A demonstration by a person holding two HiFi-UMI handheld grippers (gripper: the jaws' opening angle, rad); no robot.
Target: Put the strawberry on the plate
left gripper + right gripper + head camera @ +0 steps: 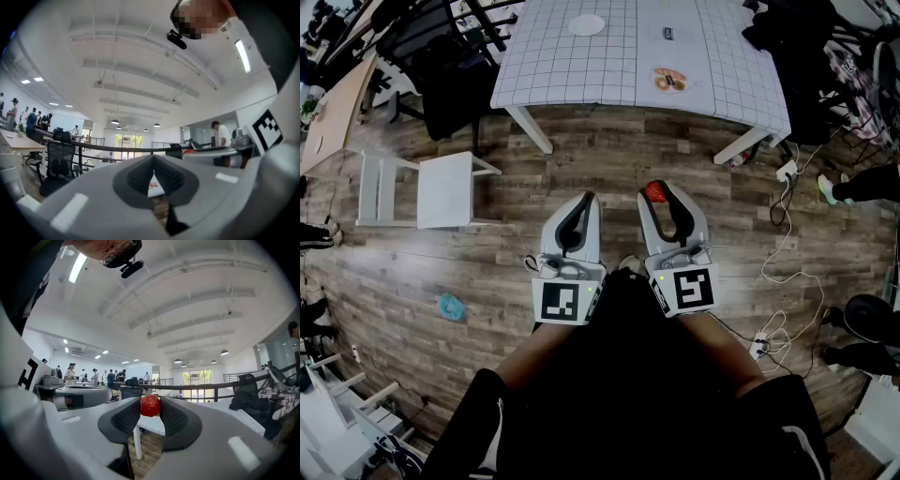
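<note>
A red strawberry (654, 192) sits pinched between the fingertips of my right gripper (662, 191), which is shut on it and held level over the wooden floor. In the right gripper view the strawberry (150, 405) fills the gap at the tips of the right gripper (150, 407). My left gripper (589, 198) hangs beside it, shut with nothing held; its pads meet in the left gripper view (153, 162). A white plate (587, 25) lies on the checked table (562, 75) ahead, far from both grippers.
A second plate with pastries (669, 80) lies nearer on the table. Dark bags (787, 37) crowd its right end. A white stool (450, 190) stands to the left, cables and a power strip (786, 172) to the right, and a blue scrap (450, 306) on the floor.
</note>
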